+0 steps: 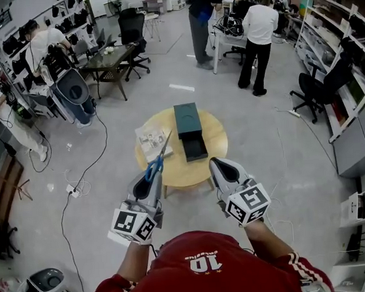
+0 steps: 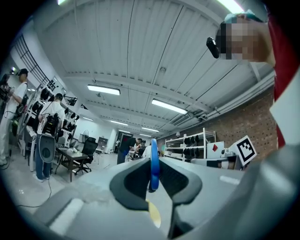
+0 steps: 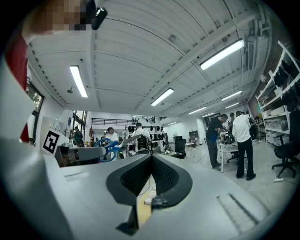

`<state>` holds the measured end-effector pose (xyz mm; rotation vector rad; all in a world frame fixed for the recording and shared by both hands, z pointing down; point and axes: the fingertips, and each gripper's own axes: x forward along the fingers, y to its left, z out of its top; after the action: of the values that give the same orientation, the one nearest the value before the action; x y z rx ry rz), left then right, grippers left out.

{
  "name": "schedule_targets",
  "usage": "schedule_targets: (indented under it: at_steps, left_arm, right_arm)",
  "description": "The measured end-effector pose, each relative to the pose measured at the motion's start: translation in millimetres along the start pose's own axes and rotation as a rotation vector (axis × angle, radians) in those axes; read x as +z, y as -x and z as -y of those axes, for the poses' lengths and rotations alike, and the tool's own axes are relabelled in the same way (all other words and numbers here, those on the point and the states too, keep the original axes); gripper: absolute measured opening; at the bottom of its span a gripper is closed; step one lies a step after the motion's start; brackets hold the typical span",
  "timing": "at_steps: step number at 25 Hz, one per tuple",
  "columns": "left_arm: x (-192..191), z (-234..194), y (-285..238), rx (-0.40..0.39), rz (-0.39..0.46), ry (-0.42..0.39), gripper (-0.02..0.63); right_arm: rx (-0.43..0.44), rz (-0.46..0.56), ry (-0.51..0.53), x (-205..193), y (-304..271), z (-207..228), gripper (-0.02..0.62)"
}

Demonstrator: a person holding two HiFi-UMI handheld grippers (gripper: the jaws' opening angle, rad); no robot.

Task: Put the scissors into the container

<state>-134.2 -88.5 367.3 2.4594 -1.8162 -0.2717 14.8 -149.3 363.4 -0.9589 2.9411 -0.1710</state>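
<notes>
Left gripper [image 1: 152, 175]: fingers [image 2: 133, 180] part-closed, clamped on the blue handle of the scissors [image 1: 158, 157]. In the left gripper view the handle [image 2: 154, 168] stands edge-on between the two pads. The blades point away from me towards 12 o'clock, tilted slightly to 1. The tip is above the tabletop [image 1: 216, 134], beside the left edge of the container [image 1: 187, 120].

Right gripper [image 1: 217, 163]: fingers [image 3: 136, 178] pressed together, nothing between them. It is level with the left gripper, at the near edge of the tabletop at about 5 o'clock. Its own view catches the scissors [image 3: 108, 149] off to the left.

Container: a dark green box at the centre of the round wooden tabletop, long side running 12 to 6. A dark open tray [image 1: 194, 149] sits at its near end.

In the way: a booklet [image 1: 150, 141] lies flat at 9 o'clock from the container, just beside it. The scissor blades cross above its right edge.

Surroundings:
- A black cable [image 1: 85, 173] loops over the floor at 9 o'clock to a power strip [image 1: 71, 191].
- A desk [image 1: 106, 59] with an office chair [image 1: 133, 37] at 11 o'clock.
- Two people [image 1: 257, 42] stand at 1 o'clock, well apart from the tabletop.
- Shelving [image 1: 334, 53] and another chair [image 1: 314, 88] at 2 to 3 o'clock.
</notes>
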Motion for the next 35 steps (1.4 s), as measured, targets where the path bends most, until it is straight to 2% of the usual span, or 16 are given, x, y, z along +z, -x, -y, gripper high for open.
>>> schedule_targets:
  at_steps: [5,15,20,26,35]
  left_arm:
    - [4,13,-23,-0.004,0.001,-0.044,0.054]
    - [2,19,-36,0.029,-0.027,-0.046,0.054]
    - [-7,1,-38,0.039,-0.038,-0.028,0.054]
    - [-15,-4,-59,0.011,-0.021,0.011,0.054]
    - [-21,-23,-90,-0.011,-0.03,0.015,0.054]
  right_arm:
    - [-0.005,0.04,-0.018,10,4,32,-0.012]
    - [0.015,0.05,-0.063,7,5,49,-0.012]
    - [0.011,0.035,-0.068,1,-7,48,-0.012]
    - [-0.01,0.014,-0.04,0,-12,61,-0.012]
    - [-0.039,0.008,-0.022,4,-33,81,-0.012]
